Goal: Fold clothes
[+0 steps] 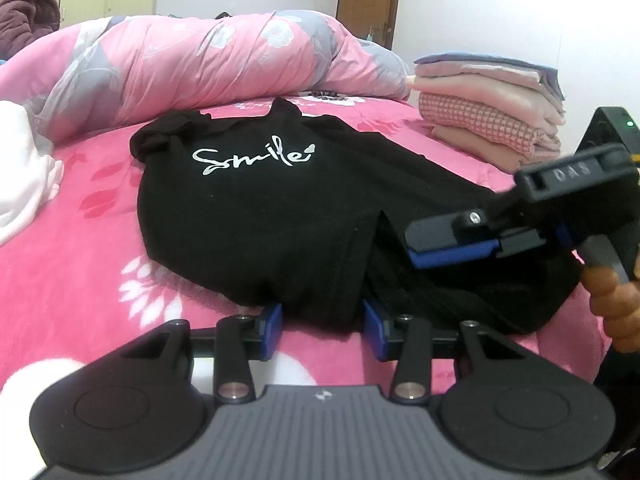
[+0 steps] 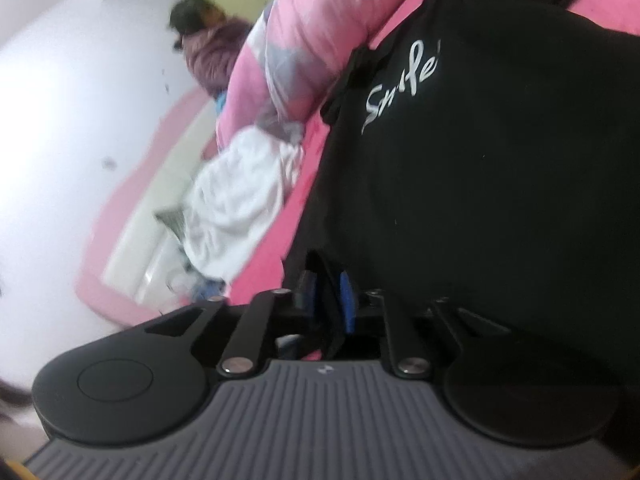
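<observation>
While the black shirt [image 1: 280, 200] lies spread across the middle of the left wrist view on the pink floral bedspread [image 1: 80, 264], its white "Smile" lettering [image 1: 254, 157] faces up toward the upper centre of the frame. At the bottom centre of that view the left gripper [image 1: 323, 326] sits at the shirt's near hem, its blue-padded fingers [image 1: 274, 320] parted with a fold of black cloth lying between them; the pads stand apart from each other and do not pinch the fabric. At the right of the same view the right gripper [image 1: 452, 250] comes in from the right edge over the shirt's right side, its two pads pressed together, and the right wrist view shows a strip of the black shirt [image 2: 500, 180] clamped between those pads at the lower centre of the frame, with the right gripper [image 2: 326, 296] tilted so the shirt fills the right half. A rolled pink quilt [image 1: 208, 60] runs across the upper part of the left wrist view behind the shirt, a stack of folded clothes [image 1: 488, 100] sits at the upper right, and a white garment [image 1: 24, 168] lies at the left edge. A seated person in a purple jacket [image 1: 28, 4] appears at the upper left.
</observation>
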A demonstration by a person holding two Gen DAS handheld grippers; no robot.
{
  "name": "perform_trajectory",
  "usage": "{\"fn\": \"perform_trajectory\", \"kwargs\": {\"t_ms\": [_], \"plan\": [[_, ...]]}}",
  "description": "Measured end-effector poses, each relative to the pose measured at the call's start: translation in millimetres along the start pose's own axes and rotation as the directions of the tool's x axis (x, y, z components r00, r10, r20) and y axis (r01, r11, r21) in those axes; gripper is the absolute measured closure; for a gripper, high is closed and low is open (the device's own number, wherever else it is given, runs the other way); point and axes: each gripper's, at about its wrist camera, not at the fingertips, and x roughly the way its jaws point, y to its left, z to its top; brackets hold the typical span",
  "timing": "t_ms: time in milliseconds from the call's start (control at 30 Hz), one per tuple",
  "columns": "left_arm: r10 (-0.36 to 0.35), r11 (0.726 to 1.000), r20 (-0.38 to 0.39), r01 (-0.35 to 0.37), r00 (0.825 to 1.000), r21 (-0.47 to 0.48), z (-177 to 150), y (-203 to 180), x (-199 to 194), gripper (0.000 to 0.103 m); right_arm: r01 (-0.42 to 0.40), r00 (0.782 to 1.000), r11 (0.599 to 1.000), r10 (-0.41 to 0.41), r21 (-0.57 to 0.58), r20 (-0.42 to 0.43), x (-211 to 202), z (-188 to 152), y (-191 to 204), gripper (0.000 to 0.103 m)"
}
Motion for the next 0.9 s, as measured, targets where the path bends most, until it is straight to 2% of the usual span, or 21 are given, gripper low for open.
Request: {"fn": "perform_trajectory", "kwargs": {"t_ms": [167, 233, 300, 333, 400, 567, 667, 900], "plan": [[-0.006, 1.000, 0.007, 0.006, 1.000, -0.008, -1, 3, -1, 0.060, 0.098, 0.993, 0.981, -0.107, -0.166, -0.047, 3, -10, 22, 0.073], [-0.009, 1.000, 0.011, 0.009, 1.000, -0.012, -2, 4, -2, 0.060, 0.154, 0.984, 0.953, -0.172, -0.261, -0.051, 9, -15, 33, 0.079], [-0.011, 1.000, 0.015, 0.011, 1.000, -0.016, -3, 5, -3, 0.061, 0.200, 0.973, 0.919, -0.227, -0.339, -0.044, 14, -20, 42, 0.097], [-0.012, 1.000, 0.018, 0.012, 1.000, -0.018, -4, 6, -4, 0.063, 0.212, 0.970, 0.911, -0.239, -0.355, -0.034, 15, -21, 45, 0.097], [-0.014, 1.000, 0.026, 0.015, 1.000, -0.025, -5, 8, -6, 0.065, 0.226, 0.970, 0.907, -0.243, -0.357, -0.004, 13, -21, 48, 0.101], [-0.012, 0.999, 0.039, 0.014, 0.999, -0.041, -7, 14, -10, 0.071, 0.226, 0.974, 0.933, -0.213, -0.281, 0.078, 1, -11, 48, 0.101], [-0.010, 0.998, 0.039, 0.012, 0.999, -0.057, -9, 18, -12, 0.071, 0.238, 0.970, 0.934, -0.215, -0.266, 0.111, -7, -8, 48, 0.101], [0.022, 0.999, 0.044, -0.020, 0.999, -0.048, -9, 18, -12, 0.075, 0.236, 0.971, 0.931, -0.215, -0.279, 0.105, -7, -12, 47, 0.101]]}}
